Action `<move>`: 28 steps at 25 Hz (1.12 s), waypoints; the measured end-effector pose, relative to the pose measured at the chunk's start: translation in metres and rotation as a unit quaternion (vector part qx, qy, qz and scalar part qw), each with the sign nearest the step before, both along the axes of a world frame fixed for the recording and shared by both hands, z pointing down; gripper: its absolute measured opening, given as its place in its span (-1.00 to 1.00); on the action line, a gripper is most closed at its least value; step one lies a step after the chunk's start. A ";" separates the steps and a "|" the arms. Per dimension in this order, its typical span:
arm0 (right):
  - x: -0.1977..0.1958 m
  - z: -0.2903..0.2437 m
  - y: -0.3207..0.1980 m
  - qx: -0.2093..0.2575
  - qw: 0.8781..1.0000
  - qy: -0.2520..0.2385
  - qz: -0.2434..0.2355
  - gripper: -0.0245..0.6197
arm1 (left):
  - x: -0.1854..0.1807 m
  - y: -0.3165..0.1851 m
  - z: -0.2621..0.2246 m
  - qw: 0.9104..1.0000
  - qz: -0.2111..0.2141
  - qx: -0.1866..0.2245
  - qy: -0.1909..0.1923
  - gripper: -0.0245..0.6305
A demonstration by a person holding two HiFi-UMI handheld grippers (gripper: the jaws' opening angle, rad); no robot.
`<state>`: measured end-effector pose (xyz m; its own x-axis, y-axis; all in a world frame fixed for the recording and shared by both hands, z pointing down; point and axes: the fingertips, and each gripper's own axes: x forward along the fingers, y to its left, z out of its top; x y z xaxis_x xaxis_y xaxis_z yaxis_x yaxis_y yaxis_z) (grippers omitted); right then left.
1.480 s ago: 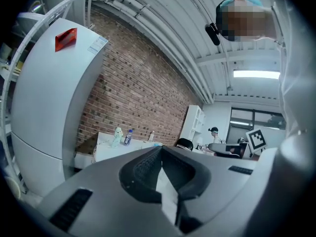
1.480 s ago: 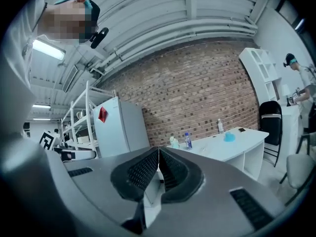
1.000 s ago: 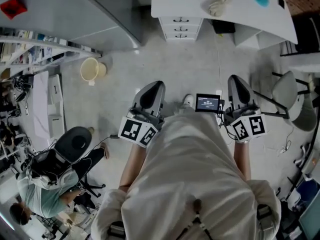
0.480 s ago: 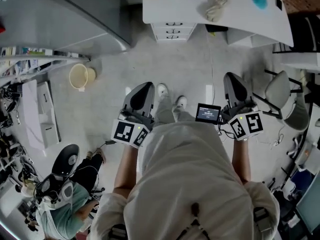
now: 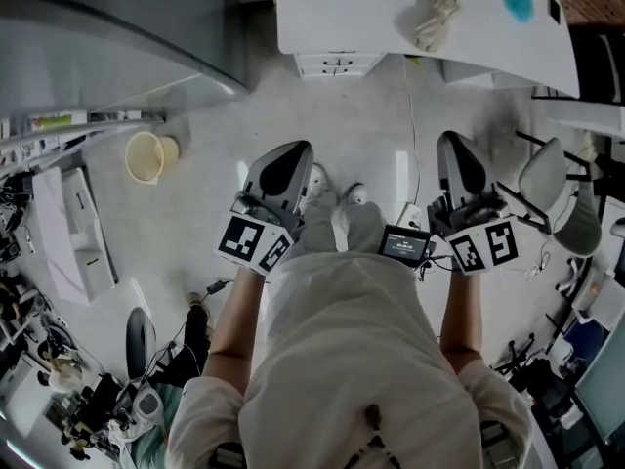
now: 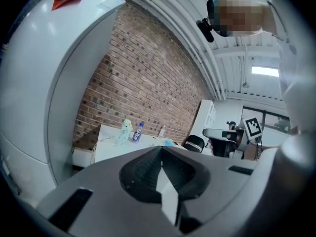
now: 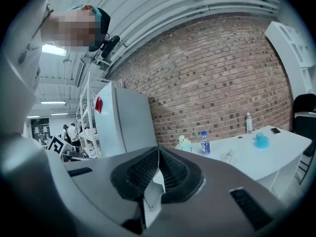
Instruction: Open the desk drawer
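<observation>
The desk drawer point(image 5: 338, 63) sat closed in a small white stack of drawers under the white desk point(image 5: 371, 18) at the far side of the floor, straight ahead of the person and well apart from both grippers. The left gripper point(image 5: 290, 152) and the right gripper point(image 5: 455, 143) were held side by side in front of the person's body, pointing toward the desk, each with its jaws pressed together and nothing between them. A crumpled cloth point(image 5: 435, 13) lay on the desk top, and a pale bucket point(image 5: 145, 156) stood on the floor to the left, near a large white fridge point(image 5: 107, 47).
</observation>
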<state>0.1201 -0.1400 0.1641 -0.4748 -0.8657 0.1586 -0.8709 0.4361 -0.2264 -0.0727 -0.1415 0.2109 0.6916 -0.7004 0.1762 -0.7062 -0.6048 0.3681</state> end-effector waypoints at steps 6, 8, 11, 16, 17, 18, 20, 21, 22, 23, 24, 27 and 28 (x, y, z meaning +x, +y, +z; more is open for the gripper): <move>0.000 0.040 -0.043 -0.017 1.000 -0.017 0.007 -0.84 | 0.018 -0.032 0.038 1.000 0.016 -0.008 -0.010 -0.90; -0.001 0.060 -0.057 -0.030 0.999 -0.021 0.000 -0.84 | 0.028 -0.044 0.055 1.000 0.018 -0.010 -0.008 -0.90; -0.007 0.096 -0.077 -0.047 0.998 -0.031 -0.019 -0.84 | 0.040 -0.061 0.081 1.000 0.017 -0.013 -0.007 -0.90; -0.027 0.161 -0.090 -0.081 0.993 -0.075 -0.037 -0.84 | 0.050 -0.075 0.127 1.000 0.012 -0.025 -0.007 -0.90; -0.031 0.175 -0.090 -0.089 0.992 -0.076 -0.043 -0.84 | 0.052 -0.077 0.137 1.000 0.010 -0.028 -0.008 -0.90; -0.034 0.189 -0.091 -0.097 0.991 -0.075 -0.050 -0.84 | 0.054 -0.078 0.148 0.999 0.008 -0.032 -0.009 -0.90; -0.039 0.217 -0.091 -0.112 0.989 -0.070 -0.063 -0.84 | 0.056 -0.080 0.172 0.999 0.004 -0.043 -0.011 -0.90; -0.041 0.232 -0.090 -0.119 0.988 -0.065 -0.068 -0.84 | 0.057 -0.079 0.185 0.999 0.004 -0.050 -0.013 -0.90; -0.042 0.247 -0.089 -0.125 0.988 -0.058 -0.072 -0.84 | 0.058 -0.078 0.200 0.998 0.005 -0.057 -0.016 -0.90; -0.042 0.261 -0.088 -0.130 0.987 -0.050 -0.077 -0.84 | 0.059 -0.077 0.215 0.998 0.007 -0.064 -0.019 -0.90; -0.042 0.276 -0.086 -0.135 0.987 -0.041 -0.081 -0.84 | 0.061 -0.076 0.230 0.997 0.008 -0.071 -0.022 -0.90; -0.041 0.314 -0.085 -0.144 0.985 -0.017 -0.094 -0.84 | 0.065 -0.074 0.270 0.996 0.012 -0.082 -0.035 -0.90; -0.040 0.326 -0.085 -0.145 0.985 -0.007 -0.098 -0.84 | 0.067 -0.074 0.282 0.996 0.015 -0.081 -0.044 -0.90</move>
<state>0.0797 -0.2249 0.4899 -0.6318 -0.6766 0.3783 -0.7726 0.5103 -0.3776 -0.0058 -0.2152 0.4934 0.6895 -0.6364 0.3459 -0.7218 -0.5641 0.4009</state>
